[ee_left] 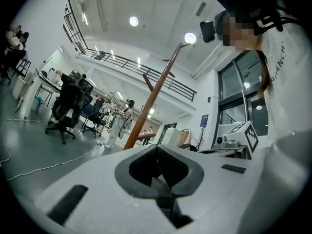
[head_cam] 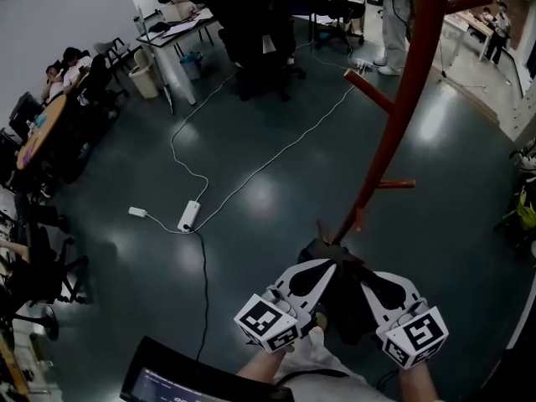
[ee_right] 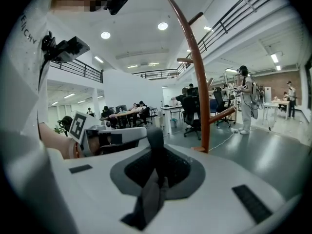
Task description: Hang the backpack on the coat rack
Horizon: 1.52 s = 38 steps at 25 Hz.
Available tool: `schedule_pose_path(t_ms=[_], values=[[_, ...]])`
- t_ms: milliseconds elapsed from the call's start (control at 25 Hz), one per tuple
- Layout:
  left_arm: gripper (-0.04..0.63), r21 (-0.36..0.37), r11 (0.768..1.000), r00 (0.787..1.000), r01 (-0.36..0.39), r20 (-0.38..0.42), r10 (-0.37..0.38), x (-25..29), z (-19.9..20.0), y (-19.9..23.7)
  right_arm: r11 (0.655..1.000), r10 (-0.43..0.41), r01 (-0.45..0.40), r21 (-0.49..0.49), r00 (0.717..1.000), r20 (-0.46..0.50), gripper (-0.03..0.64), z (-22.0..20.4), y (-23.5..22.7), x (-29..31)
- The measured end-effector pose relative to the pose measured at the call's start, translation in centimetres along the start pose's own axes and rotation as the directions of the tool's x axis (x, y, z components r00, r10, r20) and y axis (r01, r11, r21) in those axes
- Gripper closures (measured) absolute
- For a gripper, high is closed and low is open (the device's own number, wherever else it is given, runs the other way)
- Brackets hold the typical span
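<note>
The coat rack point(head_cam: 402, 99) is a red-brown pole with short angled pegs, rising from the floor just ahead of me; it also stands in the left gripper view point(ee_left: 151, 99) and the right gripper view point(ee_right: 199, 96). A black backpack point(head_cam: 347, 308) hangs low between my grippers, close to the rack's foot. My left gripper point(head_cam: 327, 264) is shut on a thin black strap point(ee_left: 163, 191). Beside it, my right gripper point(head_cam: 358, 268) is shut on a wider black strap point(ee_right: 155, 179) that runs out through its jaws. Most of the bag is hidden under the grippers.
A white power strip point(head_cam: 189, 216) with long cables lies on the dark floor to the left. Desks with seated people point(head_cam: 50, 115) line the far left; office chairs point(head_cam: 260, 40) and a standing person point(head_cam: 394, 23) are behind the rack. A dark screen point(head_cam: 184, 383) sits at my feet.
</note>
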<state>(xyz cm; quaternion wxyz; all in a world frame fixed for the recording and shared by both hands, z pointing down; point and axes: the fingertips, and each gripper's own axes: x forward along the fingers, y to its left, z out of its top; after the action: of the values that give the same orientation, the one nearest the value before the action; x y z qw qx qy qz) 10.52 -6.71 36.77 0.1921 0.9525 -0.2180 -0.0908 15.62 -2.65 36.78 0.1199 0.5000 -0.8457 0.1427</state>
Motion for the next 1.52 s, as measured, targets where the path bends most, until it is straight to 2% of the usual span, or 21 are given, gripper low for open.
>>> schedule_pose_path(t_ms=[600, 760, 1040, 1520], values=[[0.585, -0.048, 0.998, 0.999, -0.049, -0.004, 0.049, 4.5, -1.4, 6.9, 0.999, 0.025, -0.027, -0.021, 0.998, -0.06, 0.574, 0.1, -6.0, 8.2], [0.585, -0.062, 0.997, 0.999, -0.049, -0.003, 0.049, 5.7, -1.9, 8.0, 1.0, 0.011, -0.013, -0.024, 0.997, -0.071, 0.574, 0.1, -7.5, 9.2], [0.585, -0.092, 0.994, 0.998, -0.054, -0.021, 0.052, 7.3, -2.8, 9.5, 1.0, -0.013, 0.015, 0.025, 0.994, -0.106, 0.574, -0.6, -10.2, 10.3], [0.586, -0.119, 0.991, 0.997, -0.061, -0.047, 0.056, 8.5, -5.1, 10.8, 0.999, -0.031, 0.038, 0.037, 0.983, -0.178, 0.574, -4.6, -12.3, 11.2]])
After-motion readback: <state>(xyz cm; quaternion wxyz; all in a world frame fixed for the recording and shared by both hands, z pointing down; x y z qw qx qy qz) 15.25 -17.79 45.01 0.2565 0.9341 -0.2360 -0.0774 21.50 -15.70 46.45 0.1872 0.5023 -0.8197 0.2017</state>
